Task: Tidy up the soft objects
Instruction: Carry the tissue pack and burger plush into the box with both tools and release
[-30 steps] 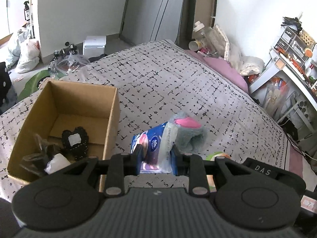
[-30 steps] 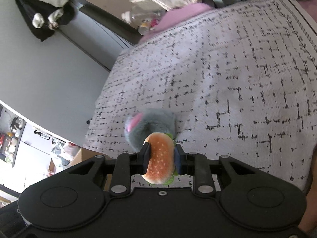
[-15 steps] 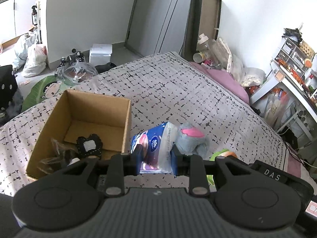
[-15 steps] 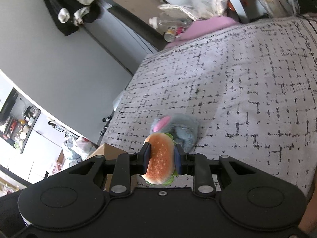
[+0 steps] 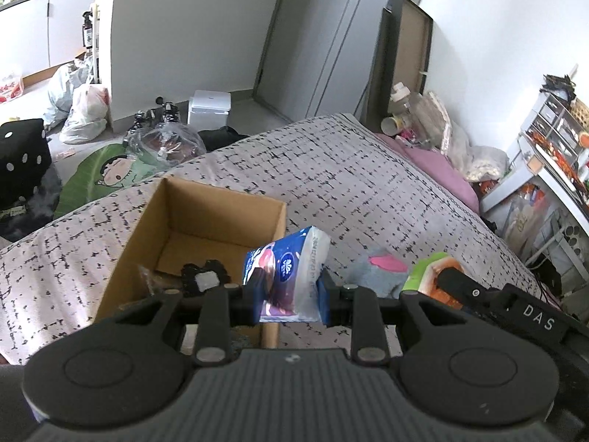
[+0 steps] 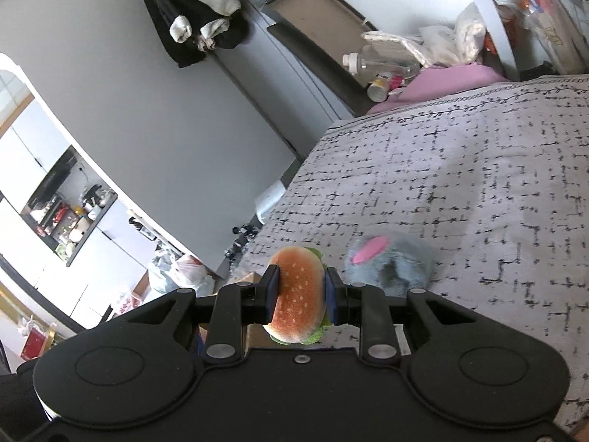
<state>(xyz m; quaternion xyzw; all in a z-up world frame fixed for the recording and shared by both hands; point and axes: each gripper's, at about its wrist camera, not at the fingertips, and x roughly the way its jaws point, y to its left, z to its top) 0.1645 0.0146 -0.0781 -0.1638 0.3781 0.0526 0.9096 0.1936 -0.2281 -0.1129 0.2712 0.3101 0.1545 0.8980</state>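
Observation:
My left gripper (image 5: 289, 300) is shut on a blue and white tissue pack (image 5: 291, 269), held in the air over the right wall of an open cardboard box (image 5: 147, 221) on the bed. The box holds a black lacy item (image 5: 204, 276) and some clear wrapping. My right gripper (image 6: 301, 294) is shut on a plush hamburger (image 6: 300, 294), lifted above the bed; it also shows in the left wrist view (image 5: 429, 276) at the right. A grey plush with a pink ear (image 6: 390, 261) lies on the bedspread just right of the hamburger, also in the left wrist view (image 5: 379, 272).
The bed (image 5: 349, 176) has a grey spread with black dashes. Pink pillow, bottles and bags sit at its head (image 5: 427, 136). A desk with clutter (image 5: 552, 162) stands to the right. Bags and a green mat (image 5: 99, 180) lie on the floor at left.
Both grippers have risen from the bed with their loads. The tissue pack has moved left to the box's right wall. The hamburger has lifted away from the grey plush.

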